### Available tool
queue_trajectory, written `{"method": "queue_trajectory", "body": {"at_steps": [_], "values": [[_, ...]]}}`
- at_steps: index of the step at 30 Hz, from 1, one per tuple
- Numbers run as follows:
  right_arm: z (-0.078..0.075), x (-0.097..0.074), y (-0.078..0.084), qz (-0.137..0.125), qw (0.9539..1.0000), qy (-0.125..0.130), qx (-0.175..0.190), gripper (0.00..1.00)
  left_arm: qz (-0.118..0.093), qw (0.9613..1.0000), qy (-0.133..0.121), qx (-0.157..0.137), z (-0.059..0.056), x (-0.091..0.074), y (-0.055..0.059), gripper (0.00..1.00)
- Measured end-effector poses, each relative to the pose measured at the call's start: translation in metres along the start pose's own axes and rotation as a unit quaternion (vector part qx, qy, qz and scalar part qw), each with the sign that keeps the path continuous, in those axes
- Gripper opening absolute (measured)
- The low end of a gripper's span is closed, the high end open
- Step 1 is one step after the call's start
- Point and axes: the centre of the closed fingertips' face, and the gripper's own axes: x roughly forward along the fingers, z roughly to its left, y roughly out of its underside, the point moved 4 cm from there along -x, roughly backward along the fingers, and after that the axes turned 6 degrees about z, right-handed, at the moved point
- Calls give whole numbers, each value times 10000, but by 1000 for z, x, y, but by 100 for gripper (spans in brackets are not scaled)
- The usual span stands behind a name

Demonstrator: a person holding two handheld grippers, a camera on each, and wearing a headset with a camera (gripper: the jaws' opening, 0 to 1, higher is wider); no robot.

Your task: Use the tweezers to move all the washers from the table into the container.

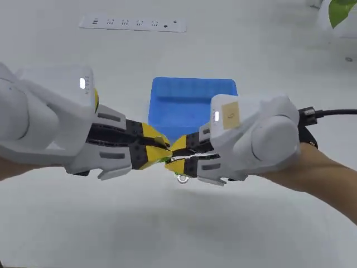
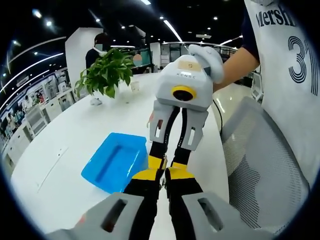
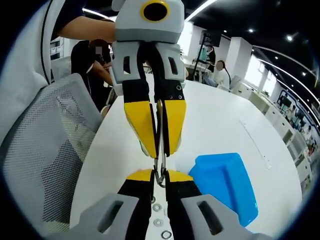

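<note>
1. Washers (image 3: 157, 207): several small metal rings lie loose on the white table (image 1: 178, 223), on your side of the jaw tips. In the head view one ring sits just below the place where your two tools meet. They lie on the bare surface, apart from the container.
2. Right gripper (image 3: 159, 176): its yellow-tipped jaws are drawn together to a thin slit. One end of the tweezers sits clamped in that slit.
3. Tweezers (image 3: 160, 150): a thin metal pair that bridges the two tools tip to tip. They are held above the table, over the washers.
4. Left gripper (image 2: 162, 172): it faces the right gripper nose to nose, almost touching it. Its jaws are likewise pressed together on the other end of the tweezers, so you hold them at both ends.
5. Container (image 1: 192, 103): a shallow blue rectangular tray that rests flat on the table, just beyond the meeting jaw tips. Its near edge is hidden behind them in the head view.
6. Chair (image 2: 255, 160): a grey mesh seat stands beside the table, next to your body.
7. Power strip (image 1: 131, 23): a white bar that lies well beyond the container.
8. Plant (image 2: 105, 72): a leafy green plant stands farther along the table.
</note>
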Motion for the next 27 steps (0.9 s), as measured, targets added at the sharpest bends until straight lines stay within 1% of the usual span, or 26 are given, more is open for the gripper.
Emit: {"method": "queue_trajectory", "body": {"at_steps": [2, 5, 11, 12, 16, 18, 20, 21, 24, 27], "values": [[-5, -4, -2, -6, 10000, 37, 3, 10, -52, 10000, -16, 78, 4, -1, -6, 9], [-15, -12, -4, -18, 9998, 172, -25, 10, -128, 9995, -92, 286, 12, -1, -16, 9], [-33, -24, -8, -99, 9993, 354, -7, 10, -266, 9990, -161, 310, 26, -3, -34, 9], [-36, -25, -9, -111, 9992, 380, -6, 10, -272, 9990, -163, 313, 27, -3, -35, 9], [-48, -26, -9, -95, 9988, 475, -51, 10, -323, 9986, -188, 364, 39, -1, -39, 9], [-56, -27, -8, -86, 9986, 523, -75, 10, -339, 9983, -208, 415, 46, 2, -41, 9], [-65, -27, -6, -119, 9982, 588, -39, 10, -399, 9978, -255, 466, 54, 5, -43, 9], [-69, -27, -5, -115, 9980, 622, -18, 10, -423, 9976, -274, 472, 59, 7, -44, 9], [-79, -26, -1, -85, 9977, 676, -24, 10, -475, 9974, -301, 458, 67, 12, -44, 9], [-87, -23, 5, -49, 9975, 705, -11, 10, -452, 9975, -306, 447, 76, 18, -42, 9]]}}
